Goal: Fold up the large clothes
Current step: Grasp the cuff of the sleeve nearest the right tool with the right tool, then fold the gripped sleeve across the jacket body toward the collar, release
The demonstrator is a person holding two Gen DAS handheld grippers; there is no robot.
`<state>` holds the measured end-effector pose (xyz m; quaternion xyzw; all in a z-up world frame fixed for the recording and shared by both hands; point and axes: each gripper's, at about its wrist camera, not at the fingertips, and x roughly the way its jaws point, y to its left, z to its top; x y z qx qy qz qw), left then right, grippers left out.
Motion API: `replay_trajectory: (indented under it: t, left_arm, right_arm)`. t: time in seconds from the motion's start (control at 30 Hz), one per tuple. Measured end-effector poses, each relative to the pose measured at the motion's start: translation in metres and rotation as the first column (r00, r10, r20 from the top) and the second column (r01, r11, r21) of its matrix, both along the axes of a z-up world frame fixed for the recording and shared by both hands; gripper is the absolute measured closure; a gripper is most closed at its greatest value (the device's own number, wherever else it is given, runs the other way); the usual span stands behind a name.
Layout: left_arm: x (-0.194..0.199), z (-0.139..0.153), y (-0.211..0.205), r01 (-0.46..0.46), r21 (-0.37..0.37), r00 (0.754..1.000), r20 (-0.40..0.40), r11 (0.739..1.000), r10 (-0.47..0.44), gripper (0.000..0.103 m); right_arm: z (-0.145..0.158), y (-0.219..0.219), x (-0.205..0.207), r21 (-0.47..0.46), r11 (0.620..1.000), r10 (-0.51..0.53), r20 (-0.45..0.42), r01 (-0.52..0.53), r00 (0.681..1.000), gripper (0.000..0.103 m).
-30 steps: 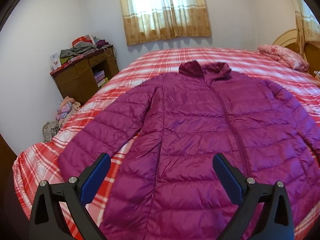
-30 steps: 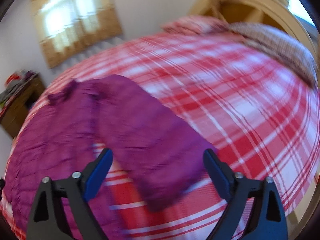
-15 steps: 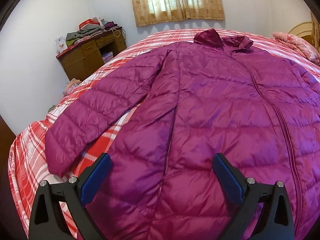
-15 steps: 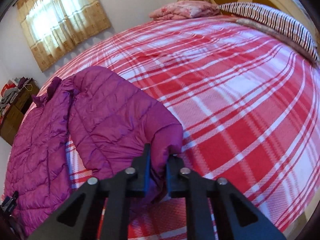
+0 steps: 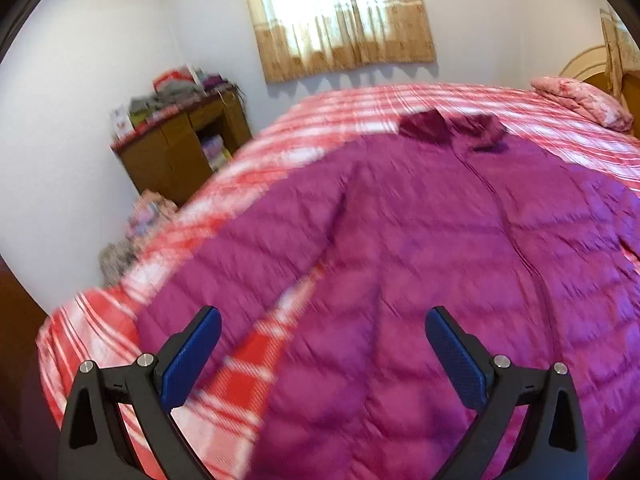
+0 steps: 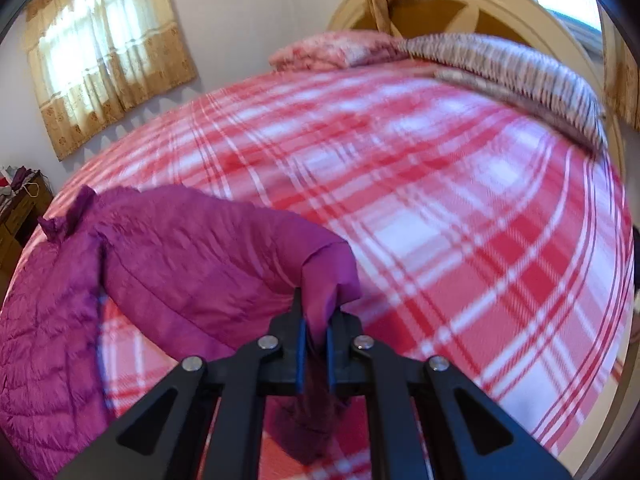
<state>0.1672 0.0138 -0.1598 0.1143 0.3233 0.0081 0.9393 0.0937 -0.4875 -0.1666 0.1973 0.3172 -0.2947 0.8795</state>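
A magenta quilted jacket lies spread front-up on a red and white plaid bed, collar toward the far side. My left gripper is open and empty, hovering above the jacket's lower left part near its left sleeve. In the right wrist view my right gripper is shut on the cuff of the jacket's right sleeve and holds it lifted off the bed; the sleeve arches up from the jacket body.
A wooden dresser piled with clothes stands left of the bed, with more clothes on the floor. A pink pillow and striped bedding lie by the headboard. A curtained window is behind.
My right gripper closed on the sleeve cuff and has lifted it off the bed. My left gripper pulled back and up from the jacket, staying open.
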Motion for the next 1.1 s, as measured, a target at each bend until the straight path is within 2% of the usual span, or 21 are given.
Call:
replay_trajectory:
  t: [0.1, 0.27, 0.43, 0.6, 0.73, 0.87, 0.93, 0.97, 1.0, 1.03, 1.07, 1.1]
  left_arm:
    - [0.023, 0.012, 0.007, -0.030, 0.026, 0.999, 0.032, 0.999, 0.029, 0.001]
    - [0.047, 0.023, 0.013, -0.054, 0.004, 0.998, 0.037, 0.999, 0.053, 0.001]
    - [0.059, 0.024, 0.017, -0.057, -0.023, 0.998, 0.022, 0.998, 0.057, 0.001]
    - [0.070, 0.015, 0.024, -0.074, -0.021, 0.997, 0.008, 0.997, 0.074, 0.001]
    - [0.079, 0.007, 0.035, -0.100, -0.019, 0.995, -0.008, 0.995, 0.100, 0.001]
    - [0.083, 0.002, 0.046, -0.126, -0.007, 0.992, -0.027, 0.992, 0.125, 0.001]
    - [0.084, 0.002, 0.052, -0.137, -0.007, 0.990, -0.035, 0.991, 0.137, 0.001]
    - [0.084, 0.003, 0.053, -0.145, -0.003, 0.989, -0.035, 0.989, 0.144, 0.001]
    - [0.084, 0.005, 0.054, -0.151, 0.000, 0.988, -0.034, 0.988, 0.151, 0.001]
    - [0.084, 0.008, 0.055, -0.157, 0.000, 0.987, -0.033, 0.988, 0.157, 0.001]
    - [0.084, 0.011, 0.055, -0.159, -0.001, 0.987, -0.032, 0.987, 0.159, 0.001]
    - [0.085, 0.015, 0.053, -0.163, 0.000, 0.986, -0.028, 0.987, 0.162, 0.001]
  right_arm:
    - [0.029, 0.014, 0.019, -0.076, 0.996, 0.041, 0.035, -0.038, 0.999, 0.093]
    - [0.066, 0.055, 0.063, -0.187, 0.973, 0.154, 0.070, -0.138, 0.986, 0.094]
    - [0.076, 0.117, 0.115, -0.268, 0.924, 0.299, 0.054, -0.274, 0.953, 0.094]
    - [0.061, 0.168, 0.157, -0.299, 0.872, 0.404, -0.003, -0.387, 0.915, 0.094]
    - [0.031, 0.210, 0.194, -0.314, 0.819, 0.485, -0.071, -0.481, 0.872, 0.094]
    - [0.006, 0.238, 0.210, -0.296, 0.787, 0.535, -0.112, -0.542, 0.837, 0.092]
    - [-0.010, 0.248, 0.217, -0.275, 0.772, 0.558, -0.138, -0.573, 0.818, 0.084]
    - [-0.013, 0.250, 0.216, -0.266, 0.769, 0.569, -0.127, -0.581, 0.812, 0.066]
    - [-0.014, 0.251, 0.214, -0.254, 0.766, 0.581, -0.121, -0.591, 0.805, 0.054]
    - [-0.016, 0.250, 0.208, -0.218, 0.756, 0.610, -0.105, -0.617, 0.785, 0.037]
    - [-0.014, 0.249, 0.204, -0.208, 0.753, 0.620, -0.094, -0.624, 0.779, 0.032]
    - [-0.013, 0.248, 0.194, -0.210, 0.749, 0.625, -0.088, -0.628, 0.775, 0.032]
